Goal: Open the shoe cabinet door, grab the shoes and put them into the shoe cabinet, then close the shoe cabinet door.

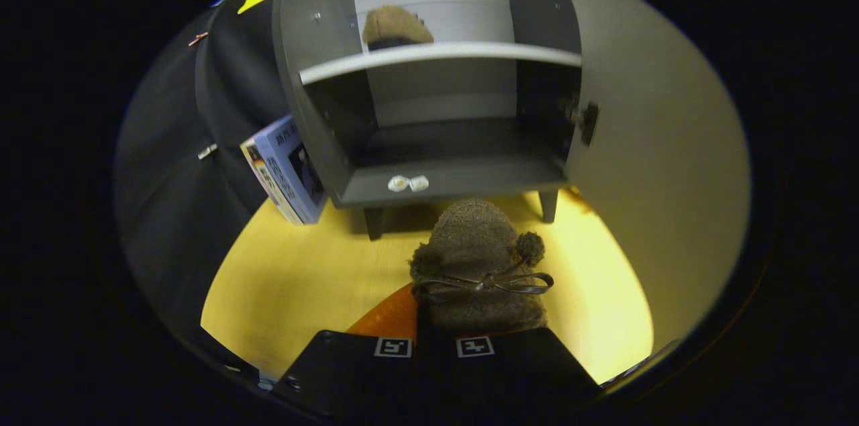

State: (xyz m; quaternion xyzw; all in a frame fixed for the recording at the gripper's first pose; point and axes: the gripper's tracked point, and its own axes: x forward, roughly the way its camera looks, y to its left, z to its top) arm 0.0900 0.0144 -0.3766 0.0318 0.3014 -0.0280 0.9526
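Fuzzy cloth shoe; smooth matt cabinet; glossy wood floor

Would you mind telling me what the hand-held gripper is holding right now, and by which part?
The hand-held gripper is shut on a fuzzy brown shoe, gripping its rear end; the toe points toward the open cabinet.

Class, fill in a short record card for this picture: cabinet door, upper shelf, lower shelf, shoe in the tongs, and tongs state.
cabinet door: swung open, at the cabinet's right
upper shelf: one brown furry shoe at the back
lower shelf: no shoe on it
held shoe: brown, furry, bow and pompom, just before the lower shelf
tongs: shut on the held shoe
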